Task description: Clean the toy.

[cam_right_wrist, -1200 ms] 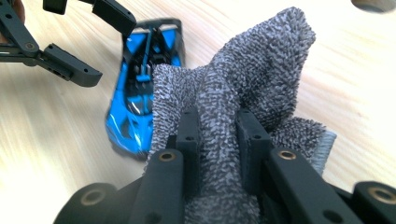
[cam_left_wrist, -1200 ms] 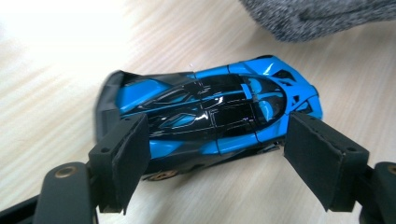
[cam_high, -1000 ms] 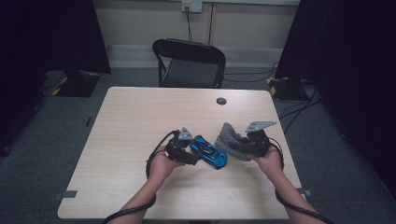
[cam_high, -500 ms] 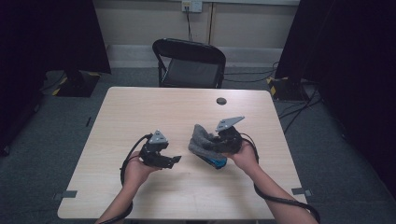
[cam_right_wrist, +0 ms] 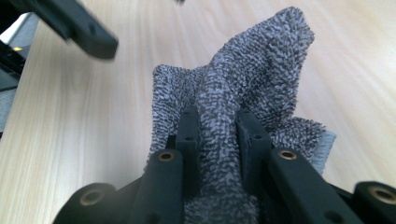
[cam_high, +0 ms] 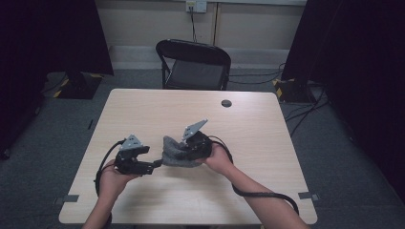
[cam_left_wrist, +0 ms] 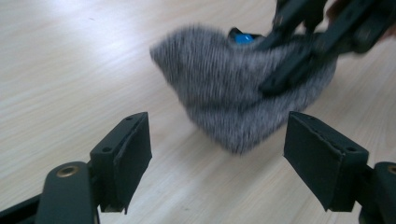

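A grey fuzzy cloth (cam_high: 173, 149) hangs bunched just over the table (cam_high: 267, 143), left of its middle. My right gripper (cam_right_wrist: 217, 126) is shut on a fold of the cloth (cam_right_wrist: 261, 70), which stands up between its jaws. In the high view the right gripper (cam_high: 185, 149) points left. A bit of something blue (cam_left_wrist: 243, 37) peeks out behind the cloth (cam_left_wrist: 224, 88). My left gripper (cam_left_wrist: 217, 149) is open and faces the cloth's lower corner without touching it. In the high view the left gripper (cam_high: 154, 164) sits just left of the cloth.
A small black round disc (cam_high: 226, 103) lies near the table's far edge. A black folding chair (cam_high: 193, 62) stands behind the table. Cables trail from both grippers toward the near edge.
Both hands have moved left across the table. The left gripper has drawn away from the blue thing, and the cloth carried by the right gripper now hides it in the high view.
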The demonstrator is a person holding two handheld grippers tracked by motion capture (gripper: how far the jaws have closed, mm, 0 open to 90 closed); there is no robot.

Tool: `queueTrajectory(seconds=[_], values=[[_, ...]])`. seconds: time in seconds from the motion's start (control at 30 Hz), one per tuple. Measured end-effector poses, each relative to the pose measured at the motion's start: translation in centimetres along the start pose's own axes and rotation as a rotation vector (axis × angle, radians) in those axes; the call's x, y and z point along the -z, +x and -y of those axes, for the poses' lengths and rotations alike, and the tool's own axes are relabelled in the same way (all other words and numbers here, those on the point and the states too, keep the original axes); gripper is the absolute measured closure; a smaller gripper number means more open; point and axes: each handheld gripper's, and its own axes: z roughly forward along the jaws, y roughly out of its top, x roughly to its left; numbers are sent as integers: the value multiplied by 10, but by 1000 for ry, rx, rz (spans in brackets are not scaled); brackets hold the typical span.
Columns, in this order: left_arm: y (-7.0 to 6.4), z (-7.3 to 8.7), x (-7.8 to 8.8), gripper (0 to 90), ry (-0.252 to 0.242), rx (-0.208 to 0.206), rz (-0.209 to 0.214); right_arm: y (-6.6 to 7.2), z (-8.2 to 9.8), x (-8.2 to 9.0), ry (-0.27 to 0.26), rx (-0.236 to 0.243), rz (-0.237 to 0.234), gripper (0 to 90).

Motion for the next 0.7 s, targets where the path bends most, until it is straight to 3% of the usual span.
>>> queueTrajectory(seconds=[0.13, 0.17, 0.33, 0.4, 0.5, 0.57, 0.7], values=[[7, 3, 10, 229, -18, 19, -13, 6, -6, -18, 12, 15, -29, 740], [10, 6, 11, 229, -18, 31, -16, 10, -9, -30, 22, 25, -55, 737], [15, 13, 7, 230, 23, 41, -27, 17, -10, -48, 56, 12, -76, 716], [15, 15, 5, 230, 33, 38, -30, 20, -9, -55, 66, 13, -76, 646], [14, 15, 4, 231, 39, 32, -21, 21, -8, -58, 73, 8, -69, 462], [14, 16, 3, 231, 42, 41, -7, 20, -6, -54, 61, -12, -68, 356], [9, 13, -4, 233, 61, -12, 17, 15, -4, -32, 31, -48, -34, 273]])
